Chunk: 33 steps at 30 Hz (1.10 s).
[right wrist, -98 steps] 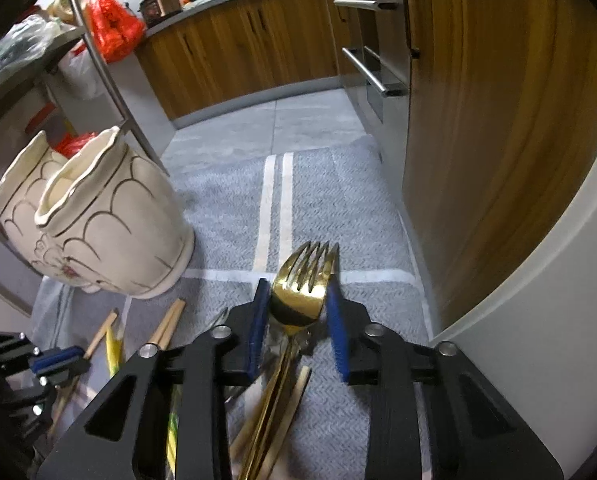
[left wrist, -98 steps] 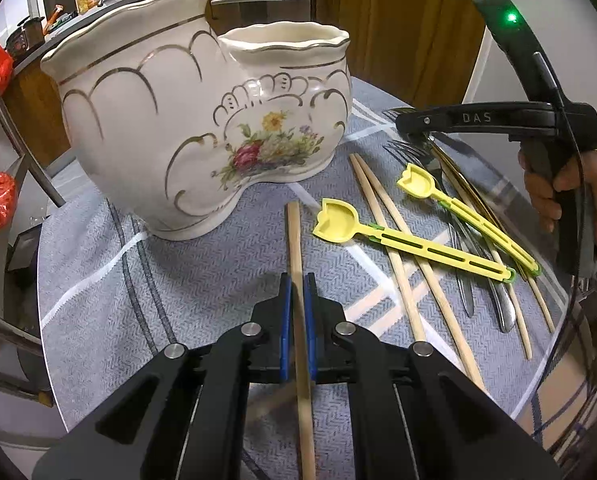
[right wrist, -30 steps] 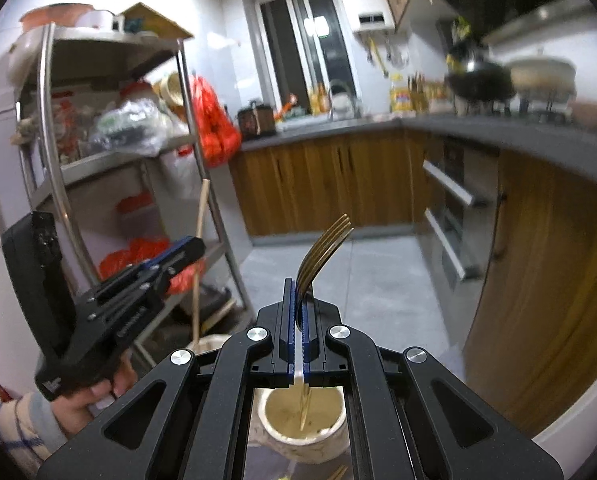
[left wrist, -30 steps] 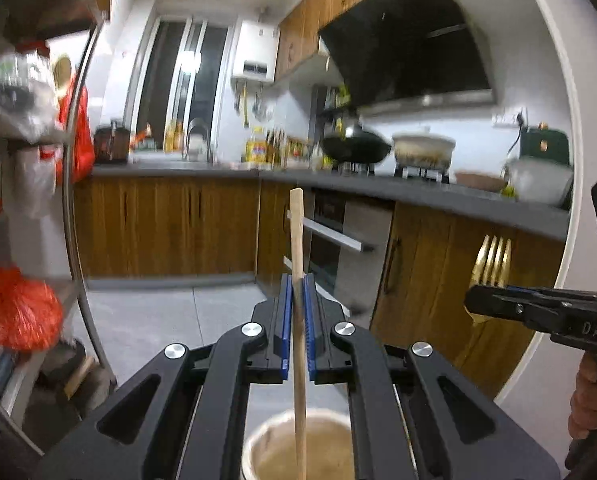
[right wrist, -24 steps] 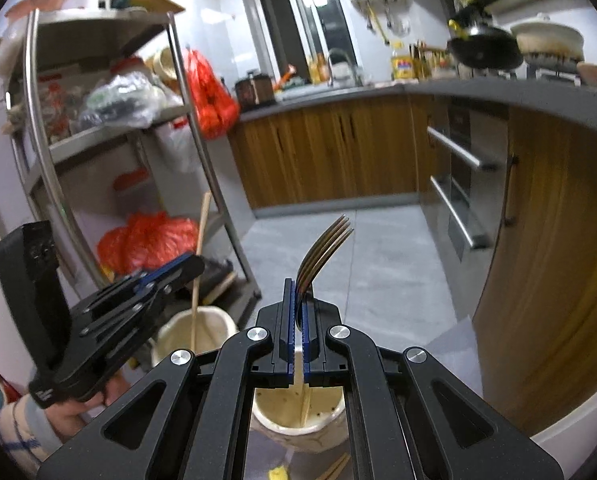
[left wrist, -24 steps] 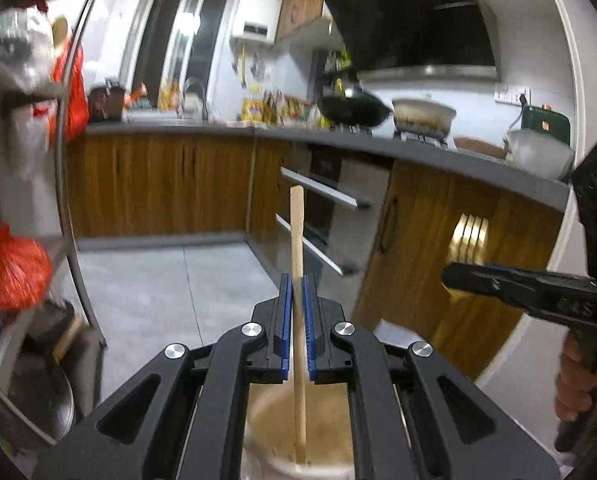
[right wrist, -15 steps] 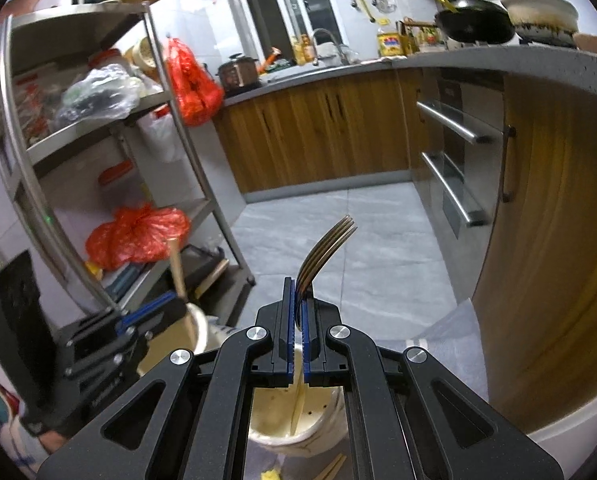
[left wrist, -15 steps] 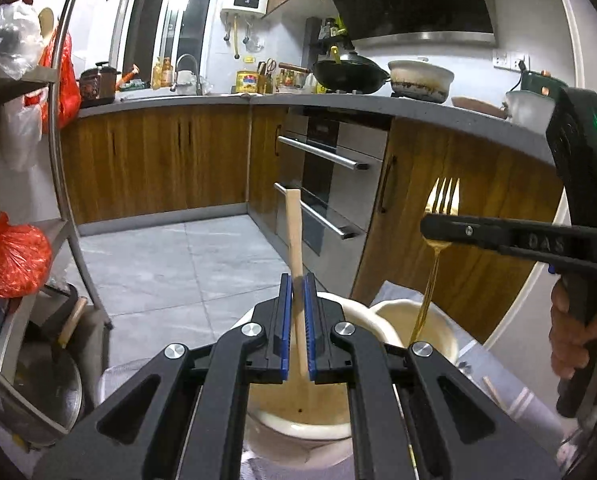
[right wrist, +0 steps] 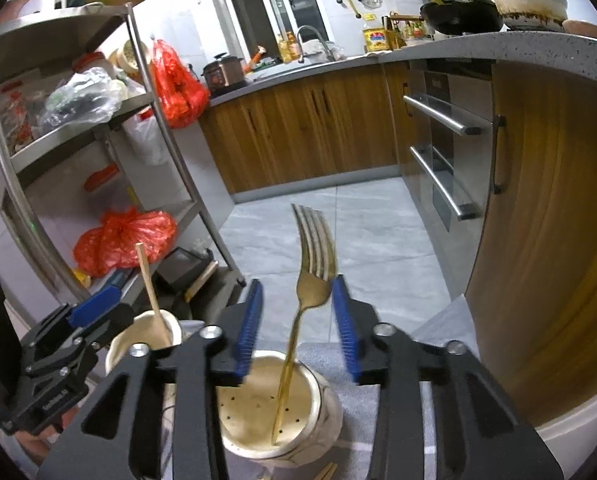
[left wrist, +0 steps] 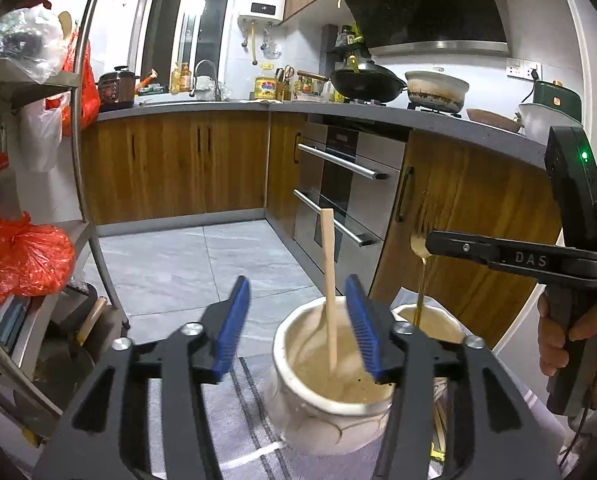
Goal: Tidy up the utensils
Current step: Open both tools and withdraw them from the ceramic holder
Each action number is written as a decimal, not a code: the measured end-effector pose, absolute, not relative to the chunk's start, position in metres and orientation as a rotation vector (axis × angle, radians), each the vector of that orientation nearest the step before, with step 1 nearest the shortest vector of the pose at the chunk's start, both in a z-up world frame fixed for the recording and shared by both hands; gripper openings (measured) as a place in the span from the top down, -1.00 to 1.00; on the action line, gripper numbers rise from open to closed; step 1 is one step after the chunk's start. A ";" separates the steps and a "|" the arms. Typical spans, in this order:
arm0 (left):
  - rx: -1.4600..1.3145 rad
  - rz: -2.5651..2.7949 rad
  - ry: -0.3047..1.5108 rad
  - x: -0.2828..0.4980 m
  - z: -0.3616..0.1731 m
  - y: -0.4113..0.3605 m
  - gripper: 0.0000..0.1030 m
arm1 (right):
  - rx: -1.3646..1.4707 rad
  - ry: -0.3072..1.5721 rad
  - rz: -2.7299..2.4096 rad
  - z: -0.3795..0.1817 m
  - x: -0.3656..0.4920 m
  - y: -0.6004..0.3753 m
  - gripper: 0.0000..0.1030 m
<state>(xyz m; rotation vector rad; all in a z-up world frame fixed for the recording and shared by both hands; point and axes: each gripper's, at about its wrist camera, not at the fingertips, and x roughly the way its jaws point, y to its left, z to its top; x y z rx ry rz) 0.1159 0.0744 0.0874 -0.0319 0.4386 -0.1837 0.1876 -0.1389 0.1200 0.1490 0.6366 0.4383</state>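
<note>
A cream two-cup ceramic holder (left wrist: 298,408) stands on the grey cloth below both grippers. My left gripper (left wrist: 298,320) is open above its left cup, and a wooden chopstick (left wrist: 329,280) stands loose in that cup between the blue pads. My right gripper (right wrist: 296,324) is open above the right cup (right wrist: 322,420), and a gold fork (right wrist: 312,264) stands in it, tines up, handle end on the perforated bottom. The right gripper (left wrist: 430,242) shows in the left wrist view beside the fork. The left gripper (right wrist: 94,310) and chopstick (right wrist: 151,284) show in the right wrist view.
A metal shelf rack (right wrist: 98,128) with red bags stands left of the table. Wooden cabinets and an oven (left wrist: 338,200) run behind and to the right. Chopstick ends (right wrist: 326,472) lie on the grey striped cloth (left wrist: 234,420) by the holder.
Both grippers have opened. The chopstick has dropped into the left cup and the fork into the right cup, and both now stand free of the pads.
</note>
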 end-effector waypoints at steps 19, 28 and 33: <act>-0.046 -0.145 0.413 0.068 0.117 0.083 -0.89 | 0.218 0.474 0.367 0.151 0.120 -0.189 -0.90; -0.023 -0.169 0.477 0.042 0.098 0.073 -0.89 | 0.166 0.472 0.316 0.142 0.086 -0.201 -0.90; 0.001 -0.176 0.524 0.030 0.079 0.068 -0.89 | 0.115 0.492 0.296 0.126 0.071 -0.205 -0.90</act>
